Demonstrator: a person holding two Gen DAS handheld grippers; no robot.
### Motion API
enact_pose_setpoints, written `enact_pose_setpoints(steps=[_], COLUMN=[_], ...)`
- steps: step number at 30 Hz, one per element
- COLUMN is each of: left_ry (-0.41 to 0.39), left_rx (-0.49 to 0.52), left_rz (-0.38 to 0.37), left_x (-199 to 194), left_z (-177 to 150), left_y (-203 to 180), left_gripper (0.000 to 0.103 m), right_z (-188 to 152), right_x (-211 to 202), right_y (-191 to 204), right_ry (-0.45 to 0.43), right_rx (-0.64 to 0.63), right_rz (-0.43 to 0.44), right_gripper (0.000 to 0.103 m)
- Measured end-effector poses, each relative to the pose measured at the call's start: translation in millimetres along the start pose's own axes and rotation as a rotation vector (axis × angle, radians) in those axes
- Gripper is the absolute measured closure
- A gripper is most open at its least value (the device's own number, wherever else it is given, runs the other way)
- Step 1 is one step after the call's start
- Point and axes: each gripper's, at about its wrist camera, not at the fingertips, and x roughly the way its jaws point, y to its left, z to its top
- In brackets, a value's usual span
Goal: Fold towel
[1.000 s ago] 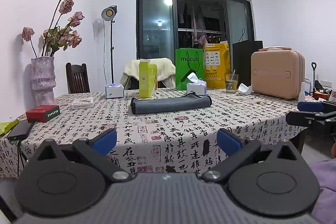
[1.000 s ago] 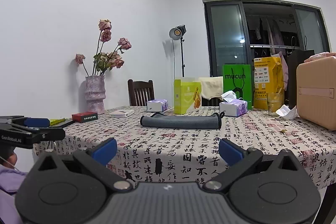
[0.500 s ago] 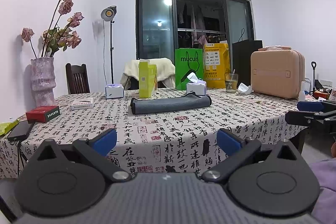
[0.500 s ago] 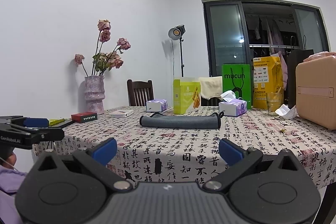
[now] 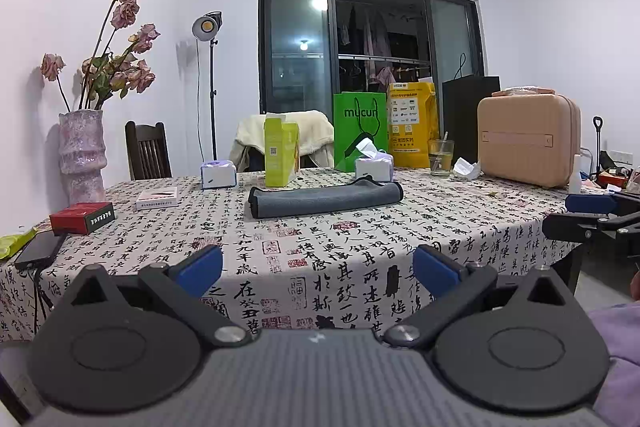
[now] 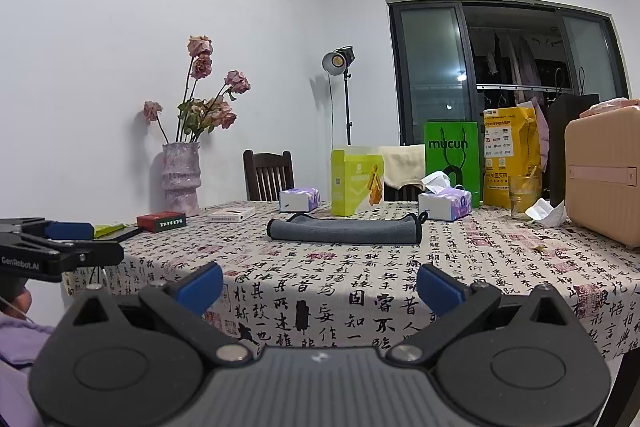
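The left gripper (image 5: 316,269) hung off the near edge of the table (image 5: 360,247) with its blue pads spread wide and nothing between them; the right gripper (image 6: 320,283) was held the same way, parted and empty, also short of the near edge. Straight ahead of both, past a bare stretch of patterned cloth, lay the towel (image 5: 325,198); it rested mid-table as a long grey band, already doubled over or loosely rolled, though at this low angle I could not tell which. Its long axis ran left to right across both views, square to the fingers; neither gripper looked clearly nearer, so each seemed placed to take its own end. Just behind it stood a yellow box (image 5: 281,155) and a tissue pack (image 5: 374,165); further back, a green bag (image 5: 360,131).
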Motion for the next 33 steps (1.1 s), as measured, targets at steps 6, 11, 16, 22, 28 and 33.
enact_pose_setpoints(steps=[6, 11, 16, 22, 28, 33], left_ry=[0.0, -0.002, -0.001, -0.002, -0.001, 0.011], left_rx=[0.0, 0.0, 0.0, 0.002, 0.004, -0.01], left_rz=[-0.001, 0.0, 0.001, 0.0, -0.004, -0.011], left_x=[0.1, 0.0, 0.0, 0.3, 0.9, 2.3], left_z=[0.0, 0.4, 0.3, 0.7, 2.3, 2.5], left_y=[-0.1, -0.7, -0.8, -1.2, -1.9, -0.1], left_gripper=[0.0, 0.0, 0.0, 0.0, 0.0, 0.0], right_z=[0.0, -0.1, -0.5, -1.0, -1.6, -2.0], right_x=[-0.1, 0.3, 0.8, 1.5, 1.8, 2.3], right_y=[-0.2, -0.2, 0.2, 0.3, -0.9, -1.3], right_ry=[0.0, 0.0, -0.001, 0.0, 0.001, 0.003], right_rx=[0.001, -0.001, 0.0, 0.001, 0.002, 0.001], right_rz=[-0.001, 0.0, -0.001, 0.001, 0.002, 0.004], right_gripper=[0.0, 0.0, 0.0, 0.0, 0.0, 0.0])
